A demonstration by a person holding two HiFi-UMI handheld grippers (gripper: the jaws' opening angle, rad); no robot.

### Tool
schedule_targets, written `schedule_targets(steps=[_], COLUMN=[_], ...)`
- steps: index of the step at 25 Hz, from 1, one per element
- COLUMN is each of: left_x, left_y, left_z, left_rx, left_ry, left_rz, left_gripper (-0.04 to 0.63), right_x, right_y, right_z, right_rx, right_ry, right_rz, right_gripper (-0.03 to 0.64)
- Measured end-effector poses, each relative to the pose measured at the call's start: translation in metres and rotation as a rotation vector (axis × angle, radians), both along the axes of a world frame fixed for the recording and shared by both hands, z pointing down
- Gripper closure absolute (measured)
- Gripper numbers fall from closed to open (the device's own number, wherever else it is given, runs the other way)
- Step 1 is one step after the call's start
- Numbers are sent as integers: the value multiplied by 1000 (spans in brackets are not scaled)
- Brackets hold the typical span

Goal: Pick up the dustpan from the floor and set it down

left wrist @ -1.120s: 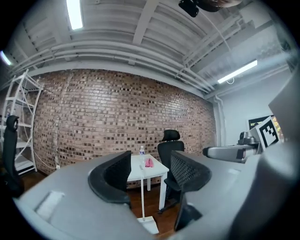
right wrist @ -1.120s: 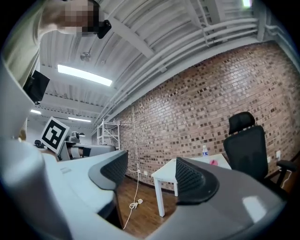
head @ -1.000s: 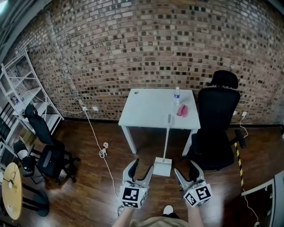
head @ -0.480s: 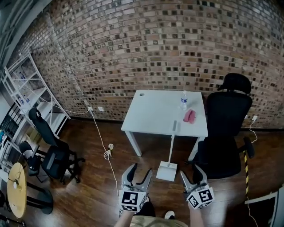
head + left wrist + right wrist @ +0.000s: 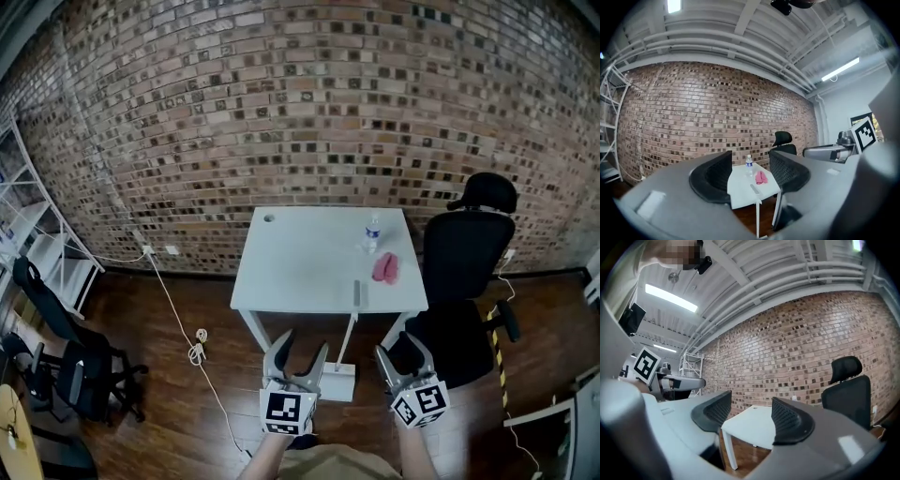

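1. While we hold both grippers low and level before the white table (image 5: 319, 253), the dustpan (image 5: 341, 377) stands on the wooden floor (image 5: 169, 394) at the table's front edge, untouched and between the two grippers in the head view.
2. Its long handle rises upright, the grey grip leaning against the tabletop's edge.
3. Our left gripper (image 5: 302, 349) has its jaws spread, gripping nothing.
4. Our right gripper (image 5: 401, 352) has just been narrowing its jaws; they stand apart with nothing between them.
5. We see a water bottle (image 5: 372, 232) and a pink cloth (image 5: 385, 267) on the table, and a black office chair (image 5: 464, 258) just to its right, before the brick wall (image 5: 281, 112).
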State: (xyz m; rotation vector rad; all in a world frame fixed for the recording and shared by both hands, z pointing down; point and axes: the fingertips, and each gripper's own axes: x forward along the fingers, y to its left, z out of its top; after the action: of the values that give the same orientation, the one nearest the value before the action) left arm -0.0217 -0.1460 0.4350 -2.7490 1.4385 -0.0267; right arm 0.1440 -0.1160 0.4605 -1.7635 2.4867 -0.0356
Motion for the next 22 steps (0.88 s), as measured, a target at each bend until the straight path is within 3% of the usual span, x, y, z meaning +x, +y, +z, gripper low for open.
schedule_targets(steps=[5,10,16,22], left_x=[-13,-25,-16,-6], left_y=[-43,-92,-129,-147], left_z=[9,32,41,54], left_rx=[-42,-102,-107,-158], left_ry=[21,38,28,-21], left_rz=[82,76,57,30], left_gripper=[364,364,364,364], right_x=[-22,-42,-24,0], right_y=[-37,-61,-98,-134], right_z=[-1,25,36,115], right_rx=[-39,-104,-121,-269], right_ry=[20,27,26,12], right_rz=[68,67,96,114], right_gripper=[359,360,360,360])
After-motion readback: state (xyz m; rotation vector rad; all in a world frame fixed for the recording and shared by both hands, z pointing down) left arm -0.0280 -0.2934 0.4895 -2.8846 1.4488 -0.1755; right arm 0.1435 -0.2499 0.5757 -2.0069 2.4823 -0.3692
